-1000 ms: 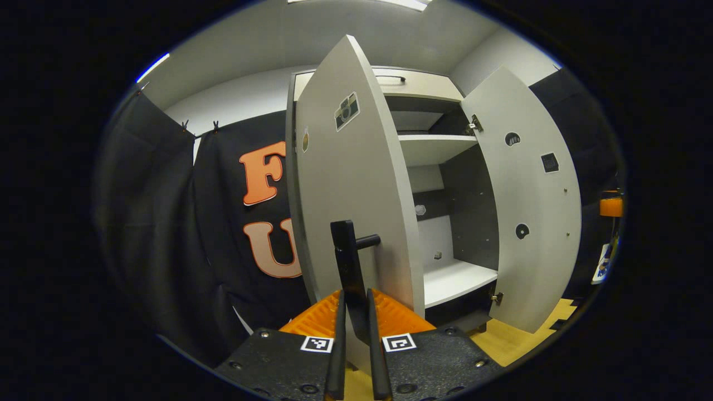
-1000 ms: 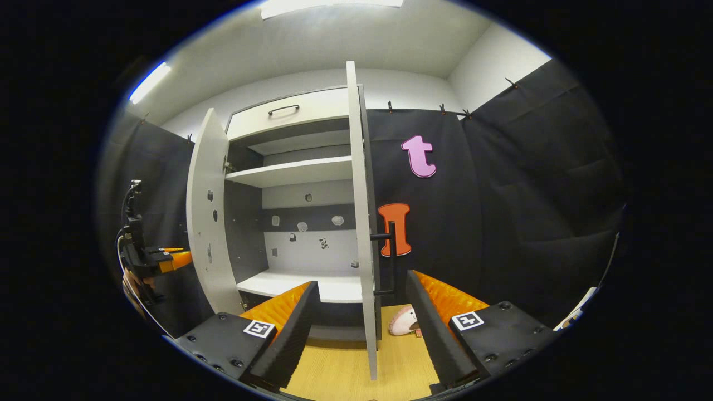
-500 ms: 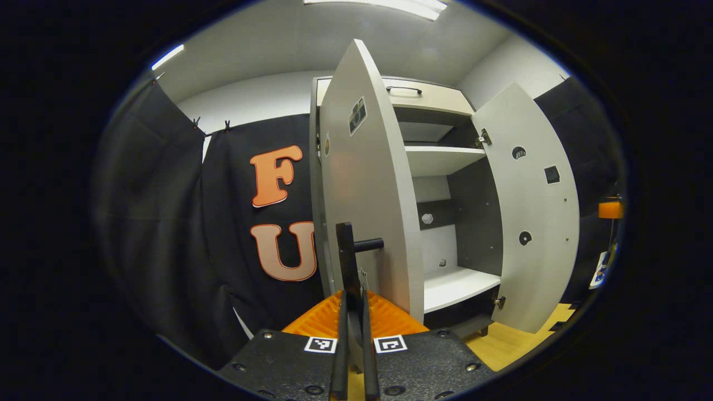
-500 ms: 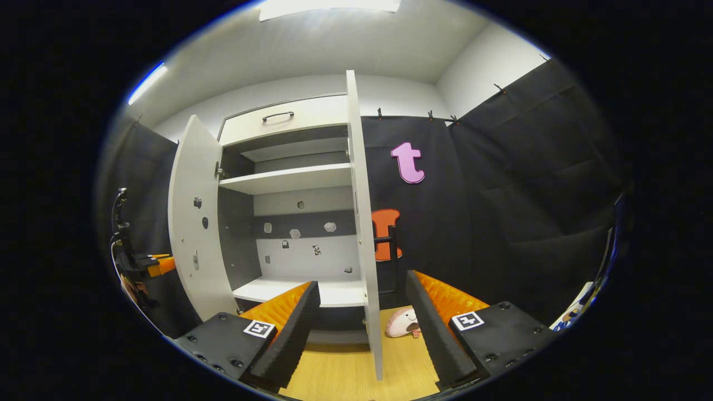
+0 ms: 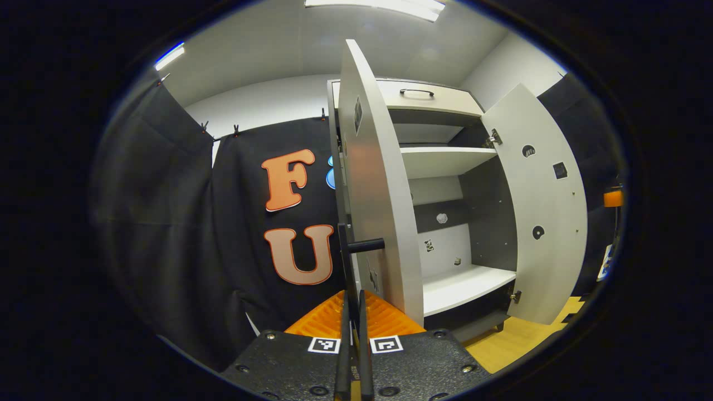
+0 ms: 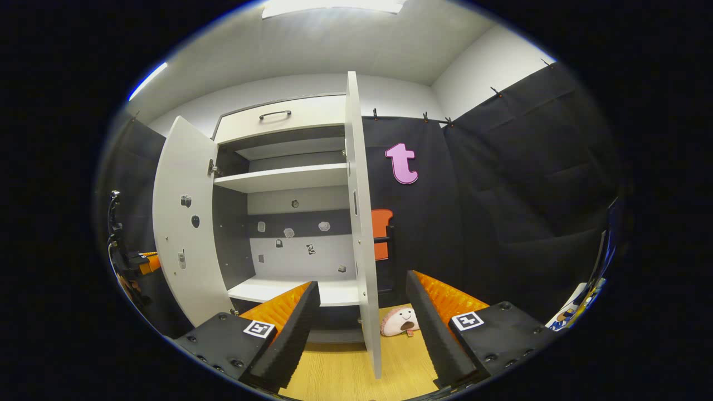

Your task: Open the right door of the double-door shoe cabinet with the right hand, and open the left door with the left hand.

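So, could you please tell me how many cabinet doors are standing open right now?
2. The left door is swung out, its handle between the left gripper fingers. The right door stands open edge-on ahead of the open right gripper.

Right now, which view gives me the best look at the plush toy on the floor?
The right gripper view: the plush toy lies on the wooden floor beside the right door, between the open right gripper's fingers. In the left gripper view the doors stand where it would be.
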A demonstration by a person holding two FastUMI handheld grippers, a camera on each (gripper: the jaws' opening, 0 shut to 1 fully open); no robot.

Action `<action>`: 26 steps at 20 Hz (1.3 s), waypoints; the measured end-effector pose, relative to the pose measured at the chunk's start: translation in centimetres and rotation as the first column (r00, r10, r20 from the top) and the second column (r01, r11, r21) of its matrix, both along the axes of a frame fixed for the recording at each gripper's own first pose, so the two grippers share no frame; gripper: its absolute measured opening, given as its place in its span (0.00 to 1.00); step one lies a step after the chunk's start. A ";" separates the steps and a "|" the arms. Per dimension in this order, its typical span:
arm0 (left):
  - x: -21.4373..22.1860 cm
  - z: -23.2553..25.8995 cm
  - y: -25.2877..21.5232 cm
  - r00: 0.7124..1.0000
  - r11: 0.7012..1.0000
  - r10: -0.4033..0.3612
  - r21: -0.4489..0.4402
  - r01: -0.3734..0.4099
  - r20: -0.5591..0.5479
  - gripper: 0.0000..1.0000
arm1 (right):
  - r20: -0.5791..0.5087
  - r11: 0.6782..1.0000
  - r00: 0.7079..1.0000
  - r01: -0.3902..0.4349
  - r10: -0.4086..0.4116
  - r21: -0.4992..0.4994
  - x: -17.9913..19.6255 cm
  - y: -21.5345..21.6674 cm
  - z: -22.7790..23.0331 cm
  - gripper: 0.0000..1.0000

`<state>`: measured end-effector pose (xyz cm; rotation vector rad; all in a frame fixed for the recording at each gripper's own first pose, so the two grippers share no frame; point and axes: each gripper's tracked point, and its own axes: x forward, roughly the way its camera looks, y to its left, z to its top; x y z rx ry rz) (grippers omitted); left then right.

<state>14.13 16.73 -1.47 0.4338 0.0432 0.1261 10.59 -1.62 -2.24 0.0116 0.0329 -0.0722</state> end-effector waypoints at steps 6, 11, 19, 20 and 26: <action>-0.6 0.6 0.8 1.000 0.999 -0.028 -0.046 0.028 0.001 0.07 | -0.007 0.999 1.000 0.029 -0.029 -0.023 0.4 -0.9 0.0 0.91; -5.0 1.5 -1.6 0.999 0.997 0.018 -0.075 -0.015 0.044 0.05 | -0.015 0.999 0.999 -0.044 0.044 -0.021 0.6 -1.0 -0.5 1.00; -7.3 -0.5 -13.5 0.998 0.977 -0.018 -0.213 0.029 0.054 0.03 | -0.015 0.990 0.990 -0.142 0.141 -0.012 -0.2 -2.6 0.9 0.99; -7.4 -1.1 -14.4 0.999 0.975 -0.016 -0.220 0.026 0.047 0.03 | -0.004 0.989 0.989 -0.146 0.146 -0.019 -0.4 -2.9 1.2 0.99; -8.1 -3.1 -19.6 0.998 0.978 0.026 -0.210 -0.014 0.054 0.31 | -0.019 0.974 0.975 -0.221 0.220 -0.041 -1.8 -2.5 0.7 1.00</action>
